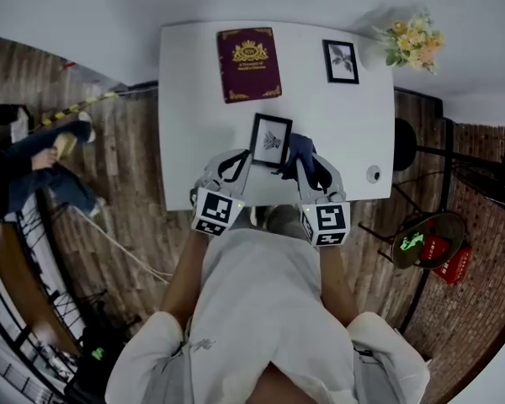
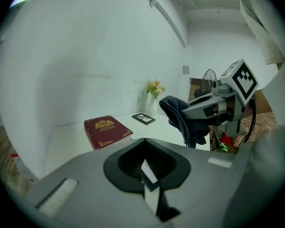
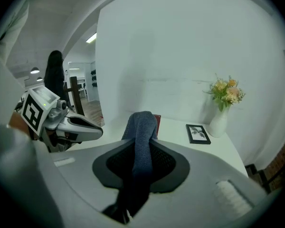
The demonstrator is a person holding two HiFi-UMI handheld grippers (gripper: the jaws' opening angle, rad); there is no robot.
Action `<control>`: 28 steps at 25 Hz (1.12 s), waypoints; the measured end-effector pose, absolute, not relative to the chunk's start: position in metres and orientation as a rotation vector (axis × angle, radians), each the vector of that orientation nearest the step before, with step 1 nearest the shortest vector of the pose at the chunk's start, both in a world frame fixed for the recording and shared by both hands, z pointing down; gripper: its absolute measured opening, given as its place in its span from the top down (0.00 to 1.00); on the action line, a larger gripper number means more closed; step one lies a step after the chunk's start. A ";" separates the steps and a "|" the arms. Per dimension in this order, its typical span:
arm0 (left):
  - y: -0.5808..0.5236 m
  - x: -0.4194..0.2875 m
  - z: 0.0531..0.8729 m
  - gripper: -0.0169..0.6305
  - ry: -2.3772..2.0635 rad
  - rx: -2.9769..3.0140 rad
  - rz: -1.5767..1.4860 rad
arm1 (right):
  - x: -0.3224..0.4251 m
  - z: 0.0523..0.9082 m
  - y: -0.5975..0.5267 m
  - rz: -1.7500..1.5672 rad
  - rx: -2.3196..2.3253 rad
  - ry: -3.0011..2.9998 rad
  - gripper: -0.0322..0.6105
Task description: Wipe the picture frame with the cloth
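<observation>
A small black picture frame (image 1: 270, 140) with a white mat is held near the front edge of the white table (image 1: 202, 108). My left gripper (image 1: 244, 162) is shut on its lower left edge. In the left gripper view the frame (image 2: 149, 173) shows edge-on between the jaws of my left gripper (image 2: 150, 175). My right gripper (image 1: 308, 165) is shut on a dark blue cloth (image 1: 300, 151), which lies against the frame's right side. The cloth (image 3: 142, 141) runs up out of the jaws of my right gripper (image 3: 138, 163) and hangs over, also seen as the cloth (image 2: 184, 118) from the left.
A dark red book (image 1: 249, 64) lies at the table's back. A second picture frame (image 1: 341, 61) lies beside a white vase of flowers (image 1: 412, 45) at the back right. A small round object (image 1: 373, 173) sits near the right front edge. A person (image 1: 50, 162) crouches at the left.
</observation>
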State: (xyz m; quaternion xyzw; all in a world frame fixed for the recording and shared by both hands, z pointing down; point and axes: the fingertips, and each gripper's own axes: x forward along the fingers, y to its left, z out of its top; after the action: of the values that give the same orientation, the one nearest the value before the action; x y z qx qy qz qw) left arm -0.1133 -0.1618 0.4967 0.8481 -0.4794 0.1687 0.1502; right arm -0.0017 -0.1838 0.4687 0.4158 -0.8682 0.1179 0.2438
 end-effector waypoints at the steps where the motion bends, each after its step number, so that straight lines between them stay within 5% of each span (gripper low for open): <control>1: -0.163 -0.112 0.502 0.94 -1.360 2.438 0.495 | -0.002 0.473 -0.184 0.333 1.135 -2.362 0.84; 28: -0.171 -0.098 0.609 0.94 -1.191 2.324 0.726 | -0.022 0.565 -0.206 0.490 0.971 -2.299 0.84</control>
State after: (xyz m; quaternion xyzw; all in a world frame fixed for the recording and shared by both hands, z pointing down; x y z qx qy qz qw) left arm -0.0980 -0.1711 0.6091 0.8375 -0.4294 0.2617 0.2138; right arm -0.0219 -0.2065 0.5649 0.3650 -0.8637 0.1843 0.2947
